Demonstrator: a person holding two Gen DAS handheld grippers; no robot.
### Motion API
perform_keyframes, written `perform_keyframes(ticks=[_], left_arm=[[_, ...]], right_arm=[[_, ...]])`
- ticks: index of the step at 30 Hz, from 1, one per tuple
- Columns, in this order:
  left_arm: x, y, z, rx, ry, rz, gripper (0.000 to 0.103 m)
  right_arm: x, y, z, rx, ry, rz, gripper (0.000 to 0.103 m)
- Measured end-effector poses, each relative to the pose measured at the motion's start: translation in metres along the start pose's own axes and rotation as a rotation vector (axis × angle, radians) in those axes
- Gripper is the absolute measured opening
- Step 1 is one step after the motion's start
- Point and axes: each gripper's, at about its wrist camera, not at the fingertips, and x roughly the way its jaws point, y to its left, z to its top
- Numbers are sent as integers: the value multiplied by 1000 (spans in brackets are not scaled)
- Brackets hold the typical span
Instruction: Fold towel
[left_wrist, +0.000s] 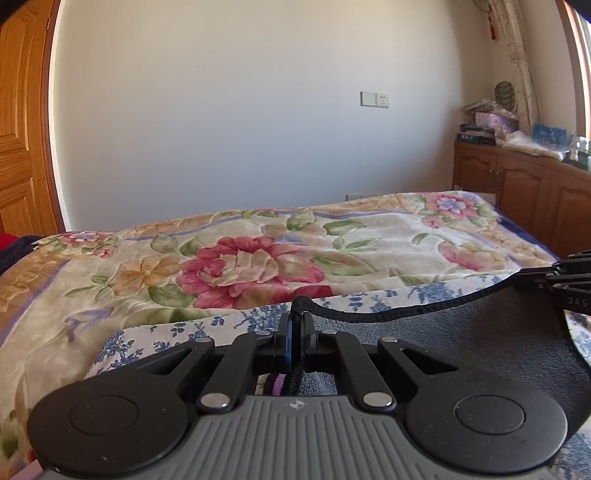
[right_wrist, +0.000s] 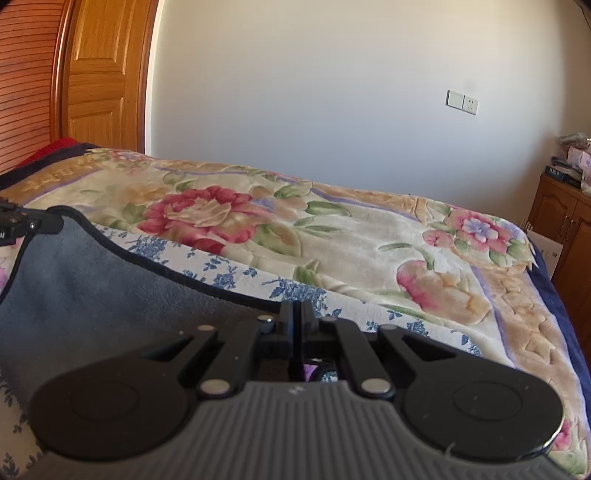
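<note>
Left gripper (left_wrist: 295, 321): level, facing the far wall, jaws closed on the black-bound edge of the grey towel (left_wrist: 461, 332).
Right gripper (right_wrist: 295, 314): level, same heading, jaws pressed together on the towel's opposite corner.
Towel: stretched between both grippers, edge sagging, above a blue-flowered sheet (left_wrist: 177, 332) on the floral blanket (left_wrist: 258, 258).
</note>
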Motion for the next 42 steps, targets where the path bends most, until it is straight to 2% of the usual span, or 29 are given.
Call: perform_keyframes(ticks=[8,15,29,30,31,32,34,39,41,42], left_arm=[[24,2,-8,7,23,7,5],[48,-4,-16,51,92,35,5],[63,-8,-26,64,131,35,8],[63,-8,-25,63,130,33,9],[62,-7,-25,58,130,30,15],[60,-7,-24,51,128,26,23],[57,-6,-22,45,119,22,32],[48,-10,-18,42,114,8,42],[42,-12,-16,44,109,4,47],[39,-13,-15,44,106,1,47]], right_arm=[[19,-1,-6,-14,33,5,4],[35,1,-13,-32,78,8,4],[47,-2,-24,-31,133,4,5],[47,-2,-24,-28,137,2,5],[46,-3,-24,-24,138,-2,13],[46,-4,-24,-19,141,-9,14],[44,-6,-24,-13,143,-9,14],[35,-9,-23,-6,143,-17,15],[29,-9,-21,-5,138,-17,23],[25,-10,-20,2,134,-15,36]])
